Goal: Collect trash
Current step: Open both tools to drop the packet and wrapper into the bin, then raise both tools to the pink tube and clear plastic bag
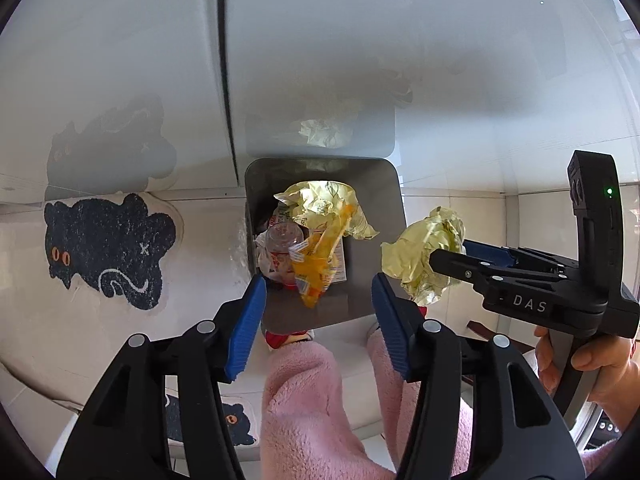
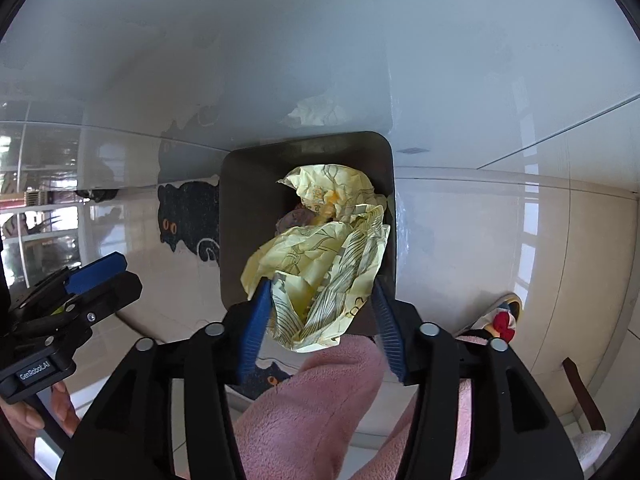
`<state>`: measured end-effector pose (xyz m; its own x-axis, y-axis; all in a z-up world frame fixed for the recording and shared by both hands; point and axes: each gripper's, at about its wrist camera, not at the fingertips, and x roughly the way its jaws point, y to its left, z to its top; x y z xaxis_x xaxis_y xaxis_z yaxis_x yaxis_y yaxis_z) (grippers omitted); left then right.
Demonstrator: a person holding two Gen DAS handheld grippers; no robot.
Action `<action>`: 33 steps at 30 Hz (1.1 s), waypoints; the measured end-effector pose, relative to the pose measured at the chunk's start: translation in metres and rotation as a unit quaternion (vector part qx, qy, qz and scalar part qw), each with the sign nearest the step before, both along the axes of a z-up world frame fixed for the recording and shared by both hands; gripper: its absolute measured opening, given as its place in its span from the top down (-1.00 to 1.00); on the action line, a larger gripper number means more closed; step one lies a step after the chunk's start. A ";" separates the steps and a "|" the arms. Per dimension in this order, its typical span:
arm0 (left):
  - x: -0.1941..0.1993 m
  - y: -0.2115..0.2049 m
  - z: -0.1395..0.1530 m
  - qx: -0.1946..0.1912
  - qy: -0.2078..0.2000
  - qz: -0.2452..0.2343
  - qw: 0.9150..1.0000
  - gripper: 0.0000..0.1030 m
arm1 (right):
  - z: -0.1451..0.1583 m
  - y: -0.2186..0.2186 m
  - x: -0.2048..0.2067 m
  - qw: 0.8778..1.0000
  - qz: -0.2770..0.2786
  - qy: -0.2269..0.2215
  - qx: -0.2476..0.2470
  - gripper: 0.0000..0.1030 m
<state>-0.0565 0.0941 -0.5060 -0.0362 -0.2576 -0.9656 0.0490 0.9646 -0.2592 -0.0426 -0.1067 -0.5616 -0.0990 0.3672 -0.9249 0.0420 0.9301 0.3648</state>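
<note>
A dark grey square bin (image 1: 256,184) stands on the floor below both grippers. In it lie a crumpled yellow paper (image 1: 320,200), a clear plastic cup (image 1: 282,236) and an orange wrapper (image 1: 320,268). My left gripper (image 1: 320,320) hangs open over the bin's near rim with nothing between its pads. My right gripper (image 2: 320,320) is over the bin (image 2: 232,208) with its jaws apart. A second crumpled yellow paper (image 2: 320,280) sits loosely between them, resting against the left pad. In the left wrist view this paper (image 1: 420,256) hangs at the tip of the right gripper (image 1: 452,254).
A black cat-shaped mat (image 1: 108,248) lies on the pale tiled floor left of the bin. A glossy white cabinet front (image 1: 320,60) rises right behind it. The person's pink fleece legs (image 1: 304,400) stand close to the bin's near side. A brown chair leg (image 2: 580,392) is at the right.
</note>
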 end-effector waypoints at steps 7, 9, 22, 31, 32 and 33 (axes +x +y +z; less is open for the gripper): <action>-0.012 0.008 0.043 0.006 -0.016 0.013 1.000 -0.48 | 0.045 -0.021 -0.012 1.000 0.002 -0.022 -0.015 -0.96; -0.017 0.007 0.065 0.005 -0.029 0.012 0.999 -0.59 | 0.073 -0.036 -0.020 0.999 -0.001 -0.043 -0.017 -0.94; -0.013 -0.038 0.269 -0.053 -0.189 -0.036 0.980 -0.84 | 0.323 -0.111 -0.041 0.970 -0.011 -0.243 0.024 -0.94; 0.044 -0.067 0.348 -0.067 -0.284 -0.065 0.954 -0.84 | 0.388 -0.140 0.024 0.945 -0.077 -0.313 0.052 -0.93; 0.053 -0.070 0.352 -0.064 -0.290 -0.070 0.952 -0.84 | 0.389 -0.143 0.034 0.945 -0.080 -0.315 0.049 -0.92; 0.061 -0.071 0.356 -0.060 -0.296 -0.074 0.950 -0.84 | 0.390 -0.144 0.043 0.944 -0.086 -0.314 0.046 -0.85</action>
<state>0.0044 0.0227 -0.1502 0.4605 -0.4019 -0.7915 0.3538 0.9008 -0.2516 0.0009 -0.2511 -0.1713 0.5269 0.4099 -0.7446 -0.0623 0.8923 0.4472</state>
